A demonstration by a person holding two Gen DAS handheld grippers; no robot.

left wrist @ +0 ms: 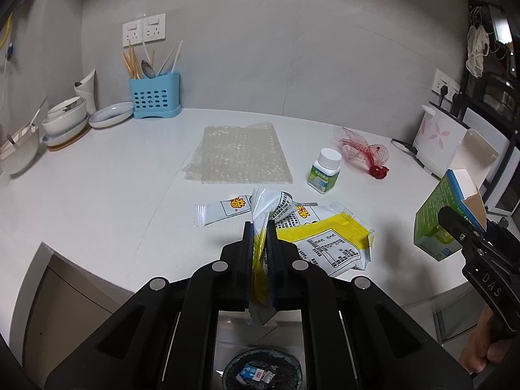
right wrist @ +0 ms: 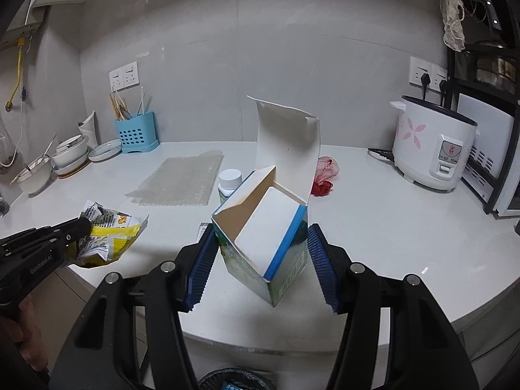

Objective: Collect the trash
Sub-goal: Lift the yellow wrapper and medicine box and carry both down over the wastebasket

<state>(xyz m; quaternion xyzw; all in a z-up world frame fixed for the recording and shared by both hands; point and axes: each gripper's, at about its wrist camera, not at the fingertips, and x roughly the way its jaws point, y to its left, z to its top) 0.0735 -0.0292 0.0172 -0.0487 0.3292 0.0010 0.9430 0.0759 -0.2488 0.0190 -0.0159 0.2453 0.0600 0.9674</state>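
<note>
Yellow-and-white wrapper [left wrist: 328, 237] is clenched in the left gripper [left wrist: 260, 227] above the tabletop [left wrist: 97, 188]; beside it, an open carton [right wrist: 273, 234] is grasped by the right gripper [right wrist: 263, 250].

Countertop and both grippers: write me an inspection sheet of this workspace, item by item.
Surface: pale counter, curved front edge.
Job's things: yellow wrapper and open carton held; small wrapper, bubble wrap, red net, bottle lying on the counter; bin below the edge, already holding trash.
Clutter: blue caddy, bowls, rice cooker.
Grippers: left gripper shut on the yellow wrapper; right gripper fingers against the carton's sides.
Cables: black cord beside the cooker, plug in the wall socket.
Surroundings: grey wall, black rack at right.
</note>
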